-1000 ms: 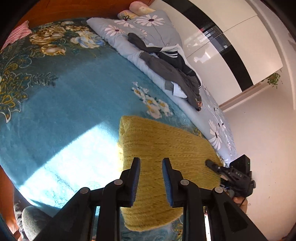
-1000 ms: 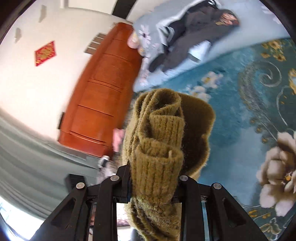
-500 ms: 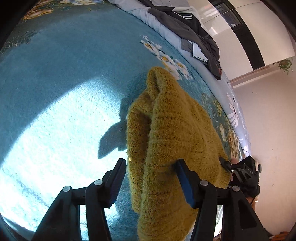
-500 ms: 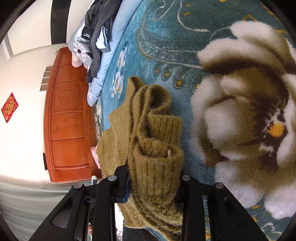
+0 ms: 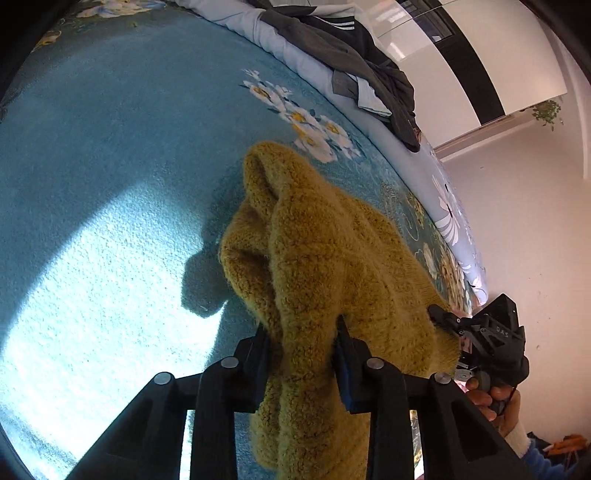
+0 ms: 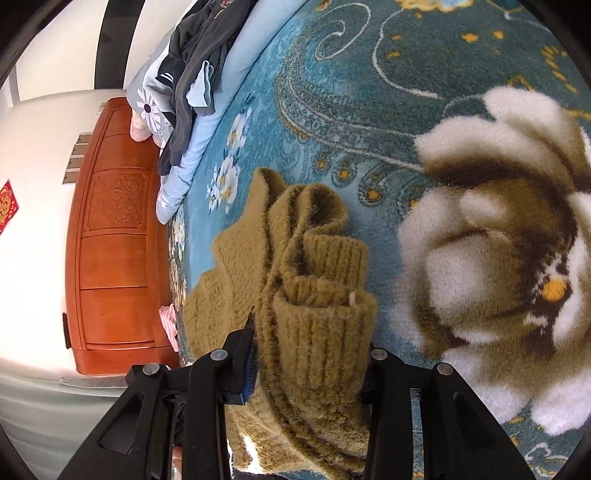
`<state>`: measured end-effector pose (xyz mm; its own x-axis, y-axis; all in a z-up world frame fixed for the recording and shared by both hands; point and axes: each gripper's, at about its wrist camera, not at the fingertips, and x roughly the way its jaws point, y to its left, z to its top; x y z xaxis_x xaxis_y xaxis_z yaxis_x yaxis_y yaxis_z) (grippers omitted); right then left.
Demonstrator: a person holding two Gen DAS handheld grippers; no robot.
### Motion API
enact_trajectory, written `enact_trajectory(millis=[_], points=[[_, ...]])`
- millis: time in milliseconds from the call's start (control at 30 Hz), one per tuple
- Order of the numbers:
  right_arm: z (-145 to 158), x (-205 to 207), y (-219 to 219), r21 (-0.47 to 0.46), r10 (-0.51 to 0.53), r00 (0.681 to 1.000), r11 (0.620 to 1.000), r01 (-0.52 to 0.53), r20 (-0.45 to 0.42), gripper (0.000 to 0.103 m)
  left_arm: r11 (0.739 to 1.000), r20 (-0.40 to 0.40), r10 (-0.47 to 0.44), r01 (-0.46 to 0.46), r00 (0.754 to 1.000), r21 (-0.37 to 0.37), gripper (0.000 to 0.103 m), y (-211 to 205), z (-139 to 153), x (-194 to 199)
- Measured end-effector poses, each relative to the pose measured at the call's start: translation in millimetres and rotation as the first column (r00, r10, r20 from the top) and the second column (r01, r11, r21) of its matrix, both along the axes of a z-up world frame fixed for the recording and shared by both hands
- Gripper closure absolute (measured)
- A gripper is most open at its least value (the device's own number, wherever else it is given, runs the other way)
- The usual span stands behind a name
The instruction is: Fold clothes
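A mustard-yellow knitted sweater [image 5: 325,258] hangs bunched above the blue floral blanket [image 5: 110,166]. My left gripper [image 5: 303,354] is shut on a thick fold of it. The other gripper shows at the right of the left wrist view [image 5: 487,339], at the sweater's far edge. In the right wrist view my right gripper [image 6: 310,354] is shut on the sweater's ribbed hem [image 6: 317,325], with the rest of the sweater [image 6: 236,273] trailing to the left over the blanket [image 6: 369,92].
A pile of dark grey clothes [image 5: 351,62] lies on a pale blue floral quilt [image 5: 258,22] along the blanket's far side; it also shows in the right wrist view [image 6: 192,62]. A wooden headboard [image 6: 114,236] stands at the left. White wardrobe doors [image 5: 480,44] are behind.
My left gripper, open above the flat sweater a second ago, closed on a fold and lifted it. My right gripper kept its hold and swung down toward the blanket.
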<state>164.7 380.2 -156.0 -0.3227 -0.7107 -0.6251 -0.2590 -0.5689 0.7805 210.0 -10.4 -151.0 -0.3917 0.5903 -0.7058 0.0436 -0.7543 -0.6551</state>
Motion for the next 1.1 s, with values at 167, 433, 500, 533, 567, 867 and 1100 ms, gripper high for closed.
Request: enact_trajectory(millis=[167,433,500,533,567,867,1100], points=[[32.8,-1.2,-10.5,-0.015,0.027,0.998,0.999,-0.028,-0.063,0.07,0.999,-0.018,-0.012,0.013,1.0,0.041,0.075,-4.4,45.5,14.3],[89.1,25.3,-26.5,-0.068,0.182,0.98,0.98,-0.188,-0.087,0.07,0.998,-0.019,-0.069,0.069,0.997,0.0,0.074,-23.6,82.3,44.6],[82.0,20.6,-31.6,-0.033,0.201,0.976,0.978,-0.205,-0.088,0.07,0.999,-0.003,-0.041,0.041,0.999,-0.025,0.074,-25.6,56.7,27.9],[73.7,14.0,-35.6,0.003,0.198,0.976,0.98,-0.199,-0.092,0.07,1.0,0.029,-0.017,0.018,0.999,-0.024,0.074,-27.1,38.0,18.0],[65.2,7.0,-39.6,0.032,0.189,0.978,0.982,-0.186,-0.093,0.07,1.0,0.064,0.011,-0.01,0.998,-0.025,0.074,-30.4,19.0,11.4],[6.4,8.8,-33.8,0.125,0.154,0.988,0.981,-0.15,-0.021,0.06,0.984,0.119,0.103,-0.118,0.988,0.132,0.042,-49.5,-28.8,45.4],[3.3,38.0,-20.0,0.108,0.123,0.992,0.987,-0.122,-0.003,0.047,0.996,0.113,0.09,-0.09,0.99,-0.003,0.042,-42.6,-10.7,69.9]])
